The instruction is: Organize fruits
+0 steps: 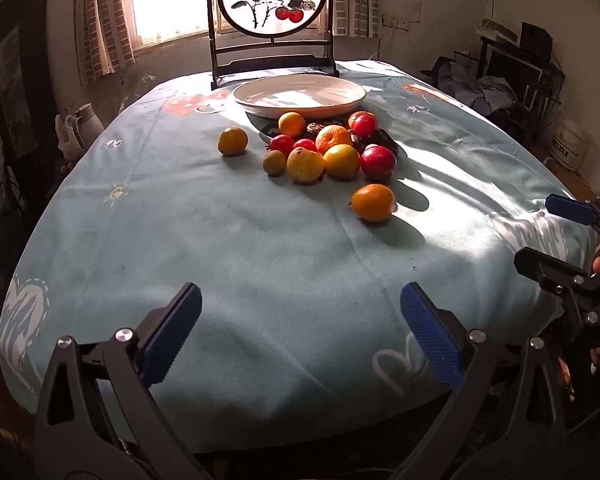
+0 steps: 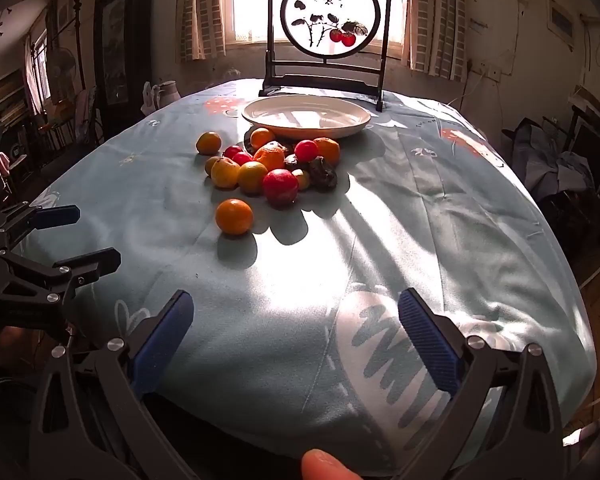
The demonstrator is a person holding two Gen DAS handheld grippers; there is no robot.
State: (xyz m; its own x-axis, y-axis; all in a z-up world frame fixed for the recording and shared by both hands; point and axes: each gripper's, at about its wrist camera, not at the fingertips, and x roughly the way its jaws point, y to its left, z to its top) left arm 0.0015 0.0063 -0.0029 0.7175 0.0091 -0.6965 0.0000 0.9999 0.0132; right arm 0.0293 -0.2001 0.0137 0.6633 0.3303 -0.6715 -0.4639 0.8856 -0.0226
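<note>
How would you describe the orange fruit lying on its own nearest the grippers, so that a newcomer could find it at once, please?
Start at the white plate in front of the round painted screen, then come down past the heap of fruit on the blue tablecloth. The lone orange fruit lies in sunlight on the near side of the heap, touching nothing, with a dark shadow before it.

Window (image 2: 320, 0): top centre, bright daylight | Curtains (image 2: 202, 12): checked, both sides | Table (image 2: 420, 200): pale blue cloth, sunlit streaks | Right edge: cluttered furniture (image 2: 560, 168), dim
</note>
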